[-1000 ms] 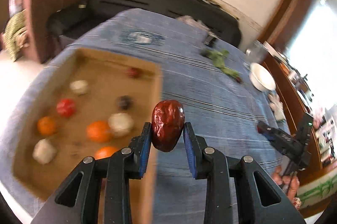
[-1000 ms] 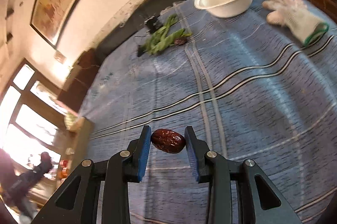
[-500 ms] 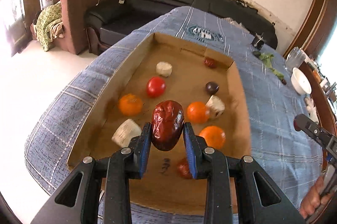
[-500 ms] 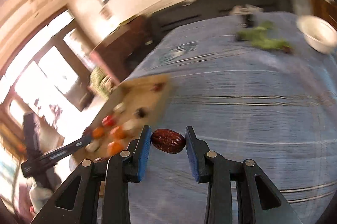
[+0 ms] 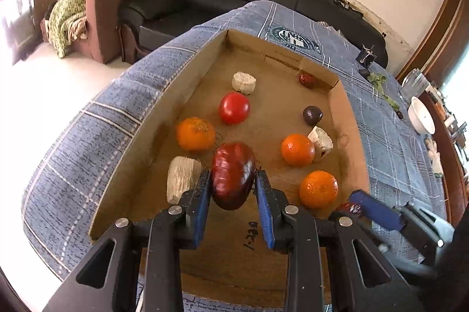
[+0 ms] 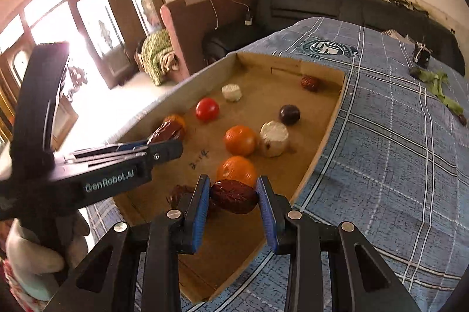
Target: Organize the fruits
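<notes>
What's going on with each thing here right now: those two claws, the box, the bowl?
Left claw: shut on a red date, above the box.
Right claw: shut on a darker date, over the box's near corner.
Cardboard box: open-topped, holding loose fruit.
White bowl: upright on the cloth.

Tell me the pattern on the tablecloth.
The tablecloth is blue plaid with white and dark lines; the right wrist view shows it best.
</notes>
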Demonstrator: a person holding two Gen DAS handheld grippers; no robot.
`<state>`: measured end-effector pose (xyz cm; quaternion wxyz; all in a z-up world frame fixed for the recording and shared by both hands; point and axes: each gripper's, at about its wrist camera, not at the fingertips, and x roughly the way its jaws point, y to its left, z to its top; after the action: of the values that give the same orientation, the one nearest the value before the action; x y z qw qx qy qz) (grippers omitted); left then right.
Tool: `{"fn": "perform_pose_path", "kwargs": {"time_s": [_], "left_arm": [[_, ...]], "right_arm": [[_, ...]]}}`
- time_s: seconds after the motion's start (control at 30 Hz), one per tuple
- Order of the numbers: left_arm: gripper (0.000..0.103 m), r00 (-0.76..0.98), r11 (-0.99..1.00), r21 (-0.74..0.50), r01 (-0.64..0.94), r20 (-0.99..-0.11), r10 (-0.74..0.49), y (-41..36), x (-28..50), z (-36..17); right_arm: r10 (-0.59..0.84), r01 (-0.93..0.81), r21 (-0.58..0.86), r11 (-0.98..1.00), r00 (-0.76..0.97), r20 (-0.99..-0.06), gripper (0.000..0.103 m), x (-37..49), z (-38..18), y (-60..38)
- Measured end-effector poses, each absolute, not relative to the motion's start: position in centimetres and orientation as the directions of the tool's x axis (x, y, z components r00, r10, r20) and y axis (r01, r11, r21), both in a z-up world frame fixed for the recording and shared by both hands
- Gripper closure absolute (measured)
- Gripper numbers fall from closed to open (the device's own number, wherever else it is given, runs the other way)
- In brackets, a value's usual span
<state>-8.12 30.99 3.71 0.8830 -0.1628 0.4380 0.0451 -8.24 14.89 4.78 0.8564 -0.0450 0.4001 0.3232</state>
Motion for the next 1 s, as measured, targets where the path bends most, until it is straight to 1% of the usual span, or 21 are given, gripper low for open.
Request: {"fn": "perform_pose_path", "kwargs": {"time_s": [0.1,0.17,0.3,0.37,0.4,0.47,0.5,0.57,0.67,0.83,1.0], "left_arm": [[0.063,0.628,0.935,-0.277,-0.223,-0.774,-0.079,31.3,-8.5,4.2],[0.053,0.646,0.932,-0.285,-0.226,-0.76,-0.076,31.5,-8.9,4.8],[0.045,0.675,0.933,-0.279,-0.229,-0.736,-0.055,31.5,-9.7,6.2],[0.042,0.69,0.937,-0.263,-0.23,-0.723,-0.034,31.2,-10.0,6.9],[0.042,0.697,0.941,-0.246,-0.232,-0.717,-0.016,31.0,-10.2,7.3],[0.038,0.707,0.95,-0.197,-0.243,-0.706,0.034,30.3,-10.6,8.0],[0.036,0.713,0.953,-0.163,-0.254,-0.697,0.071,29.9,-10.9,8.4],[0.025,0.724,0.955,-0.091,-0.283,-0.673,0.151,28.7,-11.2,9.2],[0.018,0.741,0.952,-0.039,-0.305,-0.638,0.211,27.2,-11.8,10.3],[0.016,0.76,0.96,-0.002,-0.28,-0.612,0.22,24.4,-11.8,11.0],[0.016,0.747,0.973,0.03,-0.229,-0.636,0.196,21.8,-10.9,10.3]], "right_arm": [[0.502,-0.598,0.147,0.788,0.486,-0.715,0.066,-8.7,4.5,15.4],[0.497,-0.603,0.133,0.787,0.49,-0.717,0.066,-8.8,4.3,15.8],[0.502,-0.6,0.138,0.788,0.497,-0.708,0.065,-9.3,4.8,15.6],[0.509,-0.585,0.153,0.796,0.512,-0.692,0.056,-9.7,5.5,14.9],[0.511,-0.575,0.161,0.803,0.522,-0.683,0.053,-9.8,5.8,14.4],[0.497,-0.532,0.171,0.829,0.563,-0.66,0.043,-10.0,6.5,12.8],[0.486,-0.511,0.172,0.842,0.581,-0.653,0.041,-10.0,6.7,12.1],[0.454,-0.46,0.173,0.871,0.621,-0.639,0.037,-10.0,7.2,10.3],[0.393,-0.386,0.159,0.908,0.662,-0.638,0.034,-9.8,7.6,8.1],[0.345,-0.315,0.165,0.934,0.686,-0.64,0.029,-9.6,7.9,5.8],[0.316,-0.288,0.153,0.945,0.695,-0.646,0.028,-9.6,7.5,4.4]]}}
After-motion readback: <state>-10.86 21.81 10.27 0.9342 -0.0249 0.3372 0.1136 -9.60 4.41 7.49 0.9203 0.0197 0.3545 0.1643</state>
